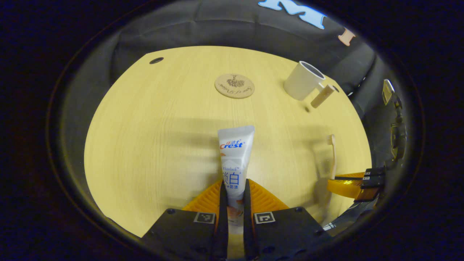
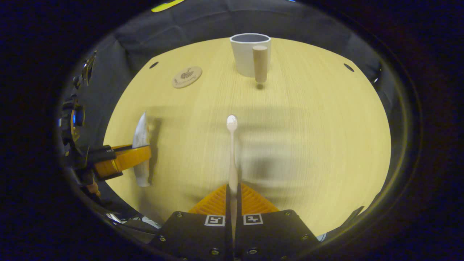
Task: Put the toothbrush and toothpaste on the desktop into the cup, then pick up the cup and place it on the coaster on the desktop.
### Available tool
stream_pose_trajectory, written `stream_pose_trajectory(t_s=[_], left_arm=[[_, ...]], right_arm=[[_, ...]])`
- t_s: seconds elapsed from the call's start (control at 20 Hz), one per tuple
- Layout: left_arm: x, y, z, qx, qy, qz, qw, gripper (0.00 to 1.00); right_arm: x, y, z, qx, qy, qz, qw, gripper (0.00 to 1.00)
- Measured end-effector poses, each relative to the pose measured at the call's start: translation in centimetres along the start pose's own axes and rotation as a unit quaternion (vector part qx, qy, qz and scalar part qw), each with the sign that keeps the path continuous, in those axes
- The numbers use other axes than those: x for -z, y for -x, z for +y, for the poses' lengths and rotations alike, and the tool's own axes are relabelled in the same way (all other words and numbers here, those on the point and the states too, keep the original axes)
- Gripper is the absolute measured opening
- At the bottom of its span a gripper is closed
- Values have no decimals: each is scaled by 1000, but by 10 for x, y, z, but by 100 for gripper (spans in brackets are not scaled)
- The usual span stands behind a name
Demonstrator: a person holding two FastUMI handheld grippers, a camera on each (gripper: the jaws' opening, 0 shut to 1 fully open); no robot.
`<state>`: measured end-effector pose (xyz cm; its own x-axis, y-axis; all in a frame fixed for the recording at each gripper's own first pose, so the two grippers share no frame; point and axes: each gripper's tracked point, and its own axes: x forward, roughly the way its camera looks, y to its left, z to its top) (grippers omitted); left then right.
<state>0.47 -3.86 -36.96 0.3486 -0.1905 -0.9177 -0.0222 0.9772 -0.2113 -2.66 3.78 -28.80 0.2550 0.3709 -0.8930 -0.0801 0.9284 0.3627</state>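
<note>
In the left gripper view my left gripper is shut on a white toothpaste tube, which stands lifted above the wooden table, crimped end pointing away. The right gripper view has my right gripper shut on the handle of a pale toothbrush, head forward and raised off the table. A white cup with a wooden peg handle stands at the far side, also the cup at the upper right. A round wooden coaster lies bare; the coaster sits left of the cup.
The other gripper with the toothbrush appears at the right edge of the left gripper view, and the toothpaste tube held at the left of the right gripper view. Small holes mark the table's far corners. Black cloth surrounds the table.
</note>
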Motion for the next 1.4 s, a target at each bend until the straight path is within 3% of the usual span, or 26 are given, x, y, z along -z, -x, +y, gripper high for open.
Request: stream_pose_trajectory(t_s=[0.1, 0.15, 0.3, 0.35, 0.4, 0.5, 0.7, 0.95, 1.15, 1.4], left_arm=[[-11, 7, -6, 4, 8, -29, 1000, 30], [-17, 11, -8, 3, 8, -43, 999, 25], [-35, 27, -15, 6, 8, -82, 997, 25], [-44, 33, -18, 9, 9, -95, 995, 30], [-52, 36, -23, 10, 9, -107, 994, 25], [-72, 43, -31, 13, 10, -136, 991, 25], [-116, 50, -50, 22, 8, -200, 980, 25], [-159, 65, -65, 36, 14, -272, 962, 24], [-177, 74, -65, 25, 10, -308, 951, 24], [-180, 80, -61, 14, 18, -316, 948, 24]], right_arm=[[-14, 7, 6, -14, 0, -41, 999, 4], [-22, 11, 8, -18, 3, -60, 998, 4], [-45, 23, 17, -35, 8, -112, 993, 4], [-54, 27, 20, -41, 7, -129, 991, 4], [-64, 30, 24, -47, 5, -148, 988, 7], [-86, 40, 28, -53, 8, -186, 981, 4], [-135, 61, 26, -57, 19, -274, 960, 4], [-197, 84, 11, -37, 20, -370, 928, 3], [-243, 83, 3, -26, 28, -415, 909, 3], [-289, 81, 1, -12, 55, -460, 886, 3]])
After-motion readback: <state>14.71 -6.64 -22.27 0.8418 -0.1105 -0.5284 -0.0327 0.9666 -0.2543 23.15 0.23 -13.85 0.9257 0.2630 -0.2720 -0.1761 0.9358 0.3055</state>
